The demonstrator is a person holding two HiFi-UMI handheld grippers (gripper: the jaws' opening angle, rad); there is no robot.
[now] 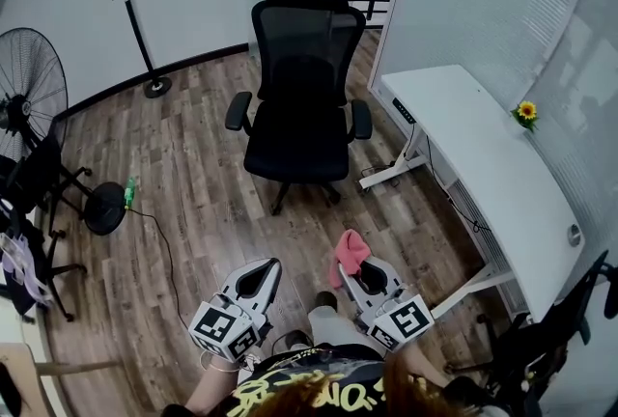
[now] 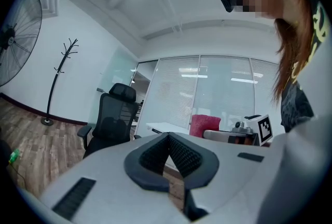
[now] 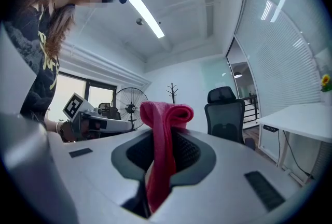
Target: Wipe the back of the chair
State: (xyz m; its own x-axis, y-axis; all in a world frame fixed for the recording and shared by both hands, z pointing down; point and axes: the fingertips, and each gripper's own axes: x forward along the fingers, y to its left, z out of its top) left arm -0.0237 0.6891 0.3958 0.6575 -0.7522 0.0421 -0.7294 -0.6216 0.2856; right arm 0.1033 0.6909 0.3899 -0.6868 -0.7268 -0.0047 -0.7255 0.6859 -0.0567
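At the bottom of the head view the two grippers sit side by side, near each other, both pointing up the frame toward the chair [image 1: 297, 130]. The left gripper [image 1: 263, 272] has its jaws drawn together at the tips, and its own view shows nothing between them. The right gripper [image 1: 361, 272] is clamped on a pink cloth [image 1: 350, 249]. Seen from the right gripper view, the cloth runs up between the dark ribbed pads [image 3: 189, 153] and folds over in a roll above the jaw tips, with its lower end hanging down below them.

The chair is a black mesh office chair at the upper centre of the frame, standing on the wooden floor [image 1: 193, 193] well apart from both grippers. Its seat and armrests face the person, so the front of the chair back [image 1: 307, 43] and the headrest above it are what show.

A white surface [image 1: 483, 154] fills the right of the frame, just beside the chair, with a small yellow flower [image 1: 526, 111] on it. A standing fan [image 1: 29, 87] is at the left edge and a black coat stand [image 1: 130, 0] at the upper left
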